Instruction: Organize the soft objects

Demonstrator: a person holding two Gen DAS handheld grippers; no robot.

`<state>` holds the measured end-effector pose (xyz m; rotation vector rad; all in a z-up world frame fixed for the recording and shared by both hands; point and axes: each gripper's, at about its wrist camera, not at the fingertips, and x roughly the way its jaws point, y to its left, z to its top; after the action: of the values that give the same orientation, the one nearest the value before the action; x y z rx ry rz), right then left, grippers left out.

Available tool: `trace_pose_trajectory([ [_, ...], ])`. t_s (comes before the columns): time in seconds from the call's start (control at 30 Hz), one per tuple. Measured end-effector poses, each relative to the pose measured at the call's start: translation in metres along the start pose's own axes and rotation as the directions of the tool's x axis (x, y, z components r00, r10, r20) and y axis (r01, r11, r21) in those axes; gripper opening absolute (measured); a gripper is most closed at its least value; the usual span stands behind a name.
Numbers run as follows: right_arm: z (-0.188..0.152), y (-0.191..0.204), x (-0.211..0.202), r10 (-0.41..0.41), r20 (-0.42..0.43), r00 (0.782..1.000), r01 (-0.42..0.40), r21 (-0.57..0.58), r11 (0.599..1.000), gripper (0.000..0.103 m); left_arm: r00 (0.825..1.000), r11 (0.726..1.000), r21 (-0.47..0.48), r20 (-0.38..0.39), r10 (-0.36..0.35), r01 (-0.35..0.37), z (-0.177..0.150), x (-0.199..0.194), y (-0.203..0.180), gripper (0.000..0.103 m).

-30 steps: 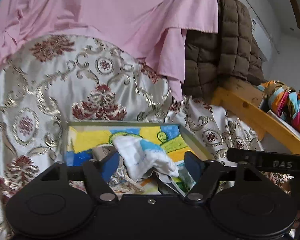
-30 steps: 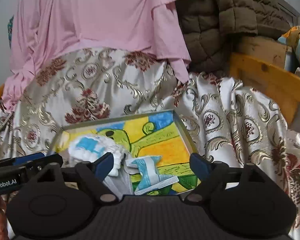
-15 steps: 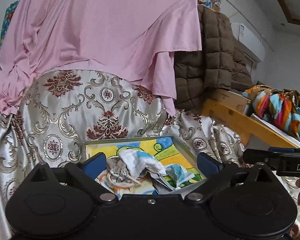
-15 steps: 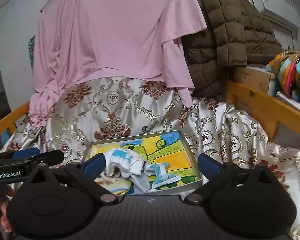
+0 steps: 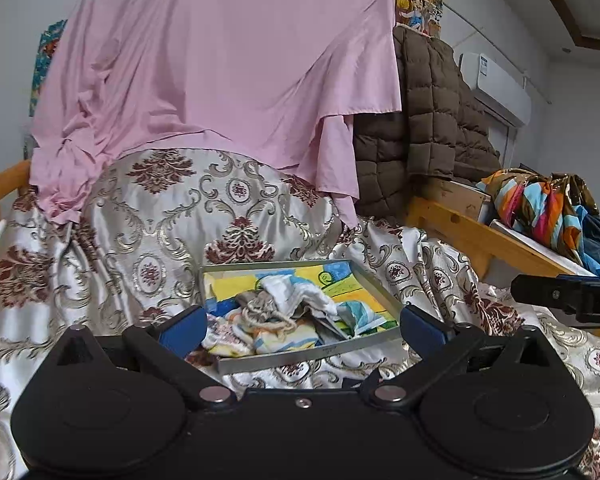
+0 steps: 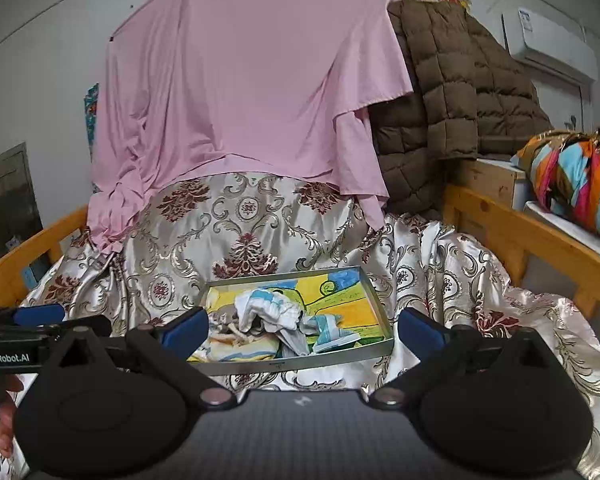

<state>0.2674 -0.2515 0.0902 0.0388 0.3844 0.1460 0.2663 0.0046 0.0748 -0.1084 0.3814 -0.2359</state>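
Two handheld grippers point at a bed draped in a shiny cream bedspread [image 5: 148, 240] patterned with dark red and gold scrolls; the left gripper [image 5: 302, 326] has its two blue-tipped fingers spread wide apart with nothing between them, released; the right gripper [image 6: 304, 326] is the same, fingers spread wide, grasping nothing. Both hover near the front of a shallow metal tray [image 5: 374, 286] that sits on the bedspread, without touching it; the tray's floor shows a bright drawing in yellow, blue and green.

Inside the tray lies a loose heap of soft things: a white and light-blue cloth [image 6: 266, 308] crumpled near the middle; a grey knitted piece with beige cord [image 5: 262, 308] toward the left; a pale yellow and blue striped cloth [image 6: 236, 350] at the front left corner; a folded white and turquoise piece [image 6: 332, 334] at the front right. The pieces overlap, so exact edges cannot be told apart.

Behind the tray a pink sheet [image 5: 220, 68] hangs over the raised bedspread; to its right hangs a brown quilted coat [image 6: 452, 92]. A wooden bed rail [image 6: 532, 240] runs along the right side; beyond it rests a bundle of striped multicoloured fabric [image 6: 576, 180]. An air conditioner [image 5: 496, 86] is mounted high on the right wall.
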Motion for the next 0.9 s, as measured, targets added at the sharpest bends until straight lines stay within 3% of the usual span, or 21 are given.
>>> trace_pose_trajectory([
  [0.23,-0.015,0.011,-0.033,0.035,0.008,0.999,-0.035,0.004,0.999,0.103,0.999,0.999,-0.009,-0.001,0.036,-0.036,-0.020,-0.038,0.004,0.102],
  [0.9,-0.082,0.034,-0.087,-0.006,0.022,1.000,0.007,-0.029,1.000,0.103,0.997,0.997,0.041,-0.044,0.070,-0.068,-0.067,-0.101,-0.004,0.102],
])
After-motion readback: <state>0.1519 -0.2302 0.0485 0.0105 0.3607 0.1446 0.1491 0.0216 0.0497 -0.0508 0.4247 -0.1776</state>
